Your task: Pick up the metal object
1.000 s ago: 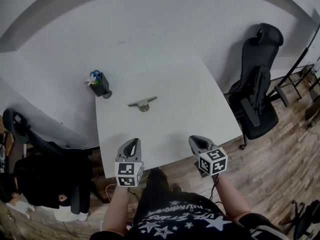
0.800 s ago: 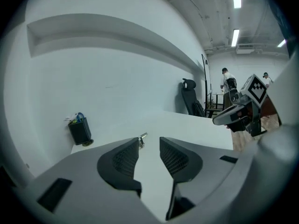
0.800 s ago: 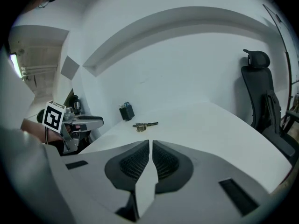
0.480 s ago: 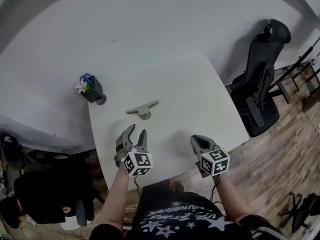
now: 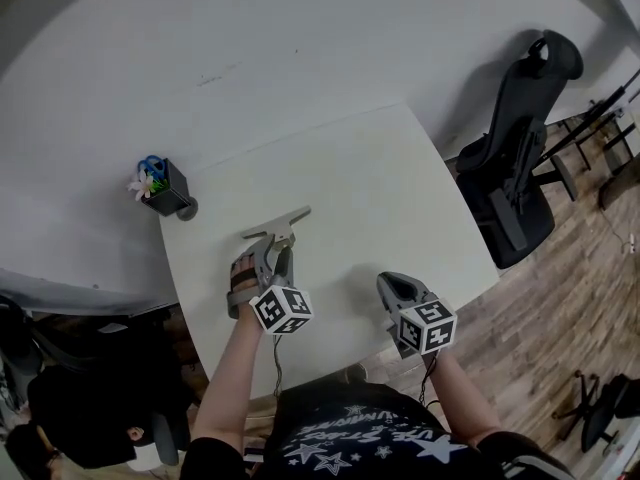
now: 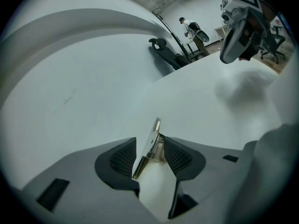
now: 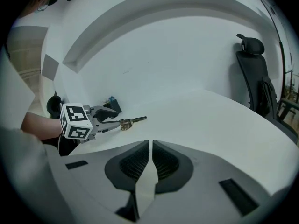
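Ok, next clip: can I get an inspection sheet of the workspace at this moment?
Surface: white table, plain top.
Job's things: metal object on the table, between the jaws of the left gripper.
Clutter: black pen holder with scissors at the far left corner.
Grippers: left gripper's jaws have just been opening, apart around the metal object, not clamped; right gripper shut, empty.
Cables: thin cord hanging below each gripper.
Surroundings: black office chair at right, wood floor, white wall.

A silver-grey metal object (image 5: 276, 225) is showing against a plain white table (image 5: 400, 198). The grey left gripper (image 5: 272, 253) and right gripper (image 5: 390, 282) are bearing black-and-white square-patterned marker cubes (image 5: 281, 310). The person's black shirt (image 5: 350, 438) is showing white stars.
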Tool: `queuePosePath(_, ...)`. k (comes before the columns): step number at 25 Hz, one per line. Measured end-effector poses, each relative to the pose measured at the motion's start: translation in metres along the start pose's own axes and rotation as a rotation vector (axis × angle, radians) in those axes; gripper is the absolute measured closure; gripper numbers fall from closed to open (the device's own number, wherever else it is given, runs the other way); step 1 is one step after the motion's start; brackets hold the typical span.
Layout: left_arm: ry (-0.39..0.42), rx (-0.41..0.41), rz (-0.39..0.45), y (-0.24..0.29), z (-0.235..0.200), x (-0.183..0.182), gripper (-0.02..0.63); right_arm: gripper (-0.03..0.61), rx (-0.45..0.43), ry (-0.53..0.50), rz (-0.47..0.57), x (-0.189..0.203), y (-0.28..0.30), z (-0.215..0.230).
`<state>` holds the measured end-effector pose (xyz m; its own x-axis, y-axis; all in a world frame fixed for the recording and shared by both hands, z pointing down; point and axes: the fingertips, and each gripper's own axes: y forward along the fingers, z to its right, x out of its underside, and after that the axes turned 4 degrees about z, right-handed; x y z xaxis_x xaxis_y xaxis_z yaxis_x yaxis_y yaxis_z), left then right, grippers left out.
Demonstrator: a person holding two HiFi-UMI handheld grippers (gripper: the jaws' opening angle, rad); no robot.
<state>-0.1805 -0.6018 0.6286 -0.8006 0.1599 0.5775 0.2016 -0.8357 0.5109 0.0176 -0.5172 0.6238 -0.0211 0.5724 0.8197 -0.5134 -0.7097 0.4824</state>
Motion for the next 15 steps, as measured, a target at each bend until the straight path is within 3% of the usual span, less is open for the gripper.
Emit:
queuePosePath(12, 0.195, -0.024, -0.058, 0.03, 0.002, 0.004, 0.493, 0.528, 0.021, 0.041, -0.006, -0.001, 0.011, 0.021)
queuePosePath(15, 0.236, -0.031, -0.076, 0.034, 0.004, 0.005, 0.554, 0.528, 0.024, 0.056, -0.004, -0.001, 0.011, 0.027)
